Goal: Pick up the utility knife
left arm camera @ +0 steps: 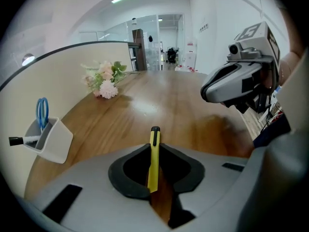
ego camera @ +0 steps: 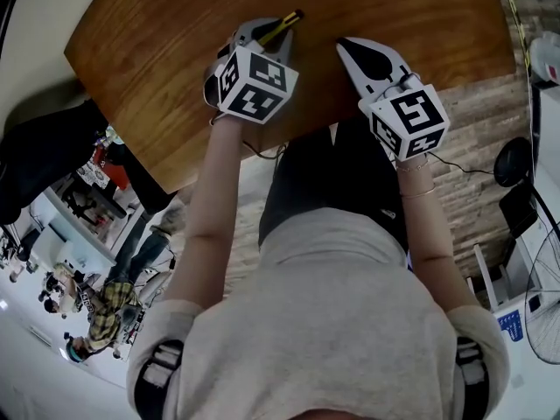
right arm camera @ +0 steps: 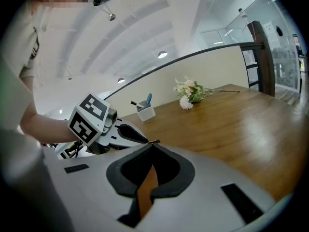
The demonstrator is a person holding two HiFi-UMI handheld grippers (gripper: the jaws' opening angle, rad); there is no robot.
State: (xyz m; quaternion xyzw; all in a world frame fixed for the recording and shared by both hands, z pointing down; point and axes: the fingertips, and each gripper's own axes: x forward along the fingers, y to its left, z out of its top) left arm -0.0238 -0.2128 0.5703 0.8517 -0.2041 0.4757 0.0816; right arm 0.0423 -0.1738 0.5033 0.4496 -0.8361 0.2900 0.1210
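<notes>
The utility knife (ego camera: 286, 24) is slim, yellow with a black end, and lies on the wooden table (ego camera: 411, 11) near its far middle. My left gripper (ego camera: 273, 31) points steeply down at it. In the left gripper view the knife (left arm camera: 153, 161) stands lengthwise between the jaws of the left gripper (left arm camera: 154, 146), which press on its sides; its black end pokes out past the tips. My right gripper (ego camera: 344, 45) hovers to the right of it, a short way apart, with its jaws together and nothing in them (right arm camera: 152, 145).
A white pen holder (left arm camera: 49, 140) with blue scissors and a marker stands at the table's left side, and a small bunch of pale flowers (left arm camera: 107, 81) lies beyond it. The table's near edge (ego camera: 262, 147) runs just behind both grippers.
</notes>
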